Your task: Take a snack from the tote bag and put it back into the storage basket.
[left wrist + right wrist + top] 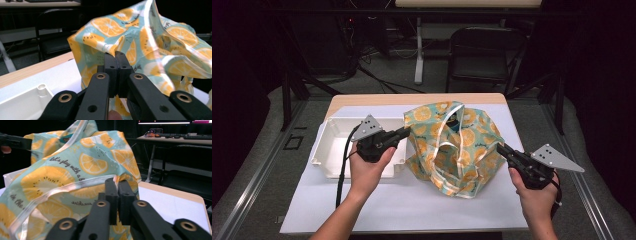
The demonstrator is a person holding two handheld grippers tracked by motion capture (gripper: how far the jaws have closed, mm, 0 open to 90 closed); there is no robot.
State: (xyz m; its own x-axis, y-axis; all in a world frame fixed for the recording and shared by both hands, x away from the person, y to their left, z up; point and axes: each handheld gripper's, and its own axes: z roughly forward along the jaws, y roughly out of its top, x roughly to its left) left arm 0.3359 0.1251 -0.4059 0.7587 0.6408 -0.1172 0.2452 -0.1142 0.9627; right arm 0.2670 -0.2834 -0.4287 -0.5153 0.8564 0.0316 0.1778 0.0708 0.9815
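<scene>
**Two claws pinch the orange-print bag**

The surface [377, 210] has a white cover and stands in a dark room. On it the cloth bag [452, 150] with orange slices sits beside a white tray [329, 150]. The left claw [406, 131] is closed on the bag's left edge, and the right claw [500, 147] is closed on its right edge.

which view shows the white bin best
The high view: the white bin lies whole and open beside the orange-print bag, partly behind the left gripper. The left gripper view catches one corner of it below the jaws. The right gripper view gives a pale sliver behind the bag.
</scene>
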